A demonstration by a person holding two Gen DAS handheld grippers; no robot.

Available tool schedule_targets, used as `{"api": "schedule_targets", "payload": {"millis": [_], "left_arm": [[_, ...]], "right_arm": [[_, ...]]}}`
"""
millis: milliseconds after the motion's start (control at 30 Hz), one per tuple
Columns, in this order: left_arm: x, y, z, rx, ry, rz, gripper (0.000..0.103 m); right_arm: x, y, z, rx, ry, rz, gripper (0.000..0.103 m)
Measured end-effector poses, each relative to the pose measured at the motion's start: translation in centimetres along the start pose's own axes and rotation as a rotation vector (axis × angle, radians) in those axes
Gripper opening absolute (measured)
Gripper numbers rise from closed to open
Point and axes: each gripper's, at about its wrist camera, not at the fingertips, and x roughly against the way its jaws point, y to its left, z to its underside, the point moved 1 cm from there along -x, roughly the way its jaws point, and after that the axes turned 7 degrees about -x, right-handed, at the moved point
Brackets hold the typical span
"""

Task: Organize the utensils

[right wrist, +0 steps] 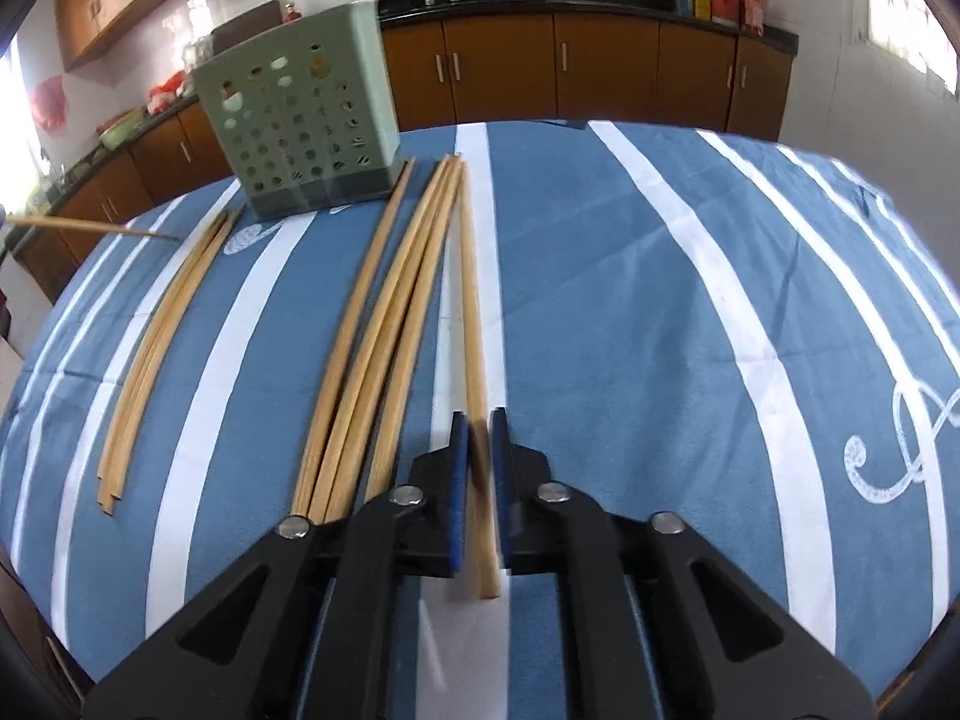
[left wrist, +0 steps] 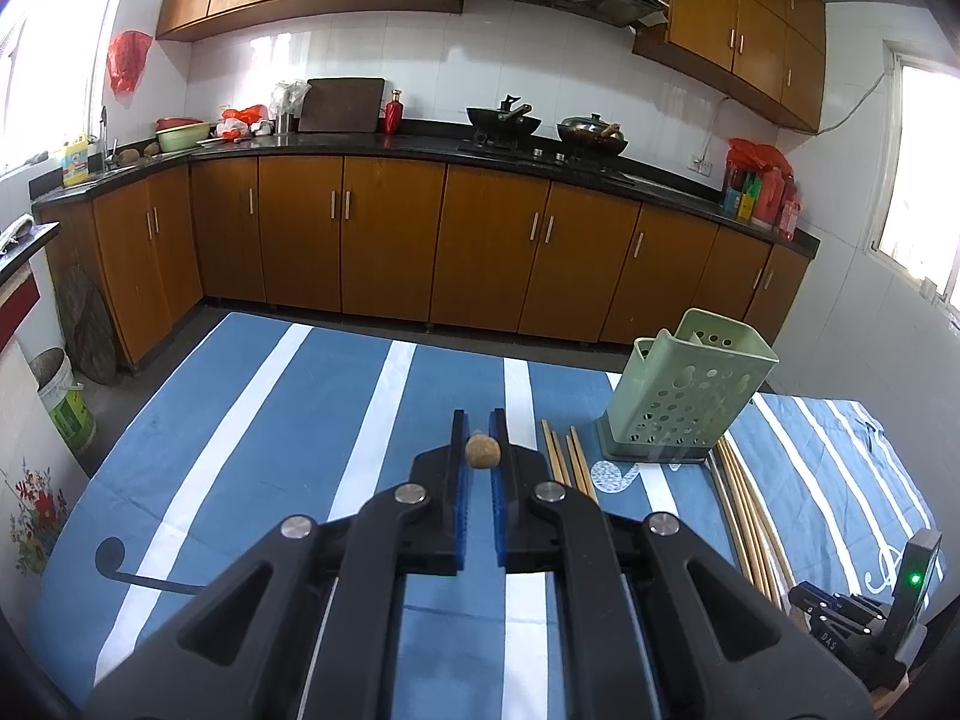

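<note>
My left gripper (left wrist: 479,429) is shut on one chopstick (left wrist: 483,450), seen end-on between the blue pads, held above the table. That chopstick also shows at the far left of the right wrist view (right wrist: 90,226). My right gripper (right wrist: 479,429) is closed around a single chopstick (right wrist: 474,312) lying on the cloth. A bundle of several chopsticks (right wrist: 384,324) lies just left of it, and another group (right wrist: 162,342) lies farther left. The green perforated utensil holder (left wrist: 690,390) stands upright at the table's far side; it also shows in the right wrist view (right wrist: 300,114).
The table carries a blue cloth with white stripes (left wrist: 270,420). Chopsticks (left wrist: 567,459) lie beside the holder in the left wrist view. Brown kitchen cabinets (left wrist: 390,240) and a stove with woks (left wrist: 504,117) line the wall beyond.
</note>
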Motion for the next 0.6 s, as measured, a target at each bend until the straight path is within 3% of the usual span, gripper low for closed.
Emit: {"api": "schedule_targets", "payload": {"millis": [167,600], "left_arm": [[0.7,0.0,-0.3,0.001,-0.024,0.005,0.008],[2.4,-0.4,-1.6,-0.006,-0.082,0.016,0.008]], "right_arm": [[1.5,-0.8,-0.4,-0.019,-0.060,-0.013,0.007],[8.4,-2.9,-4.8,-0.105,-0.377,-0.051,0.007]]}}
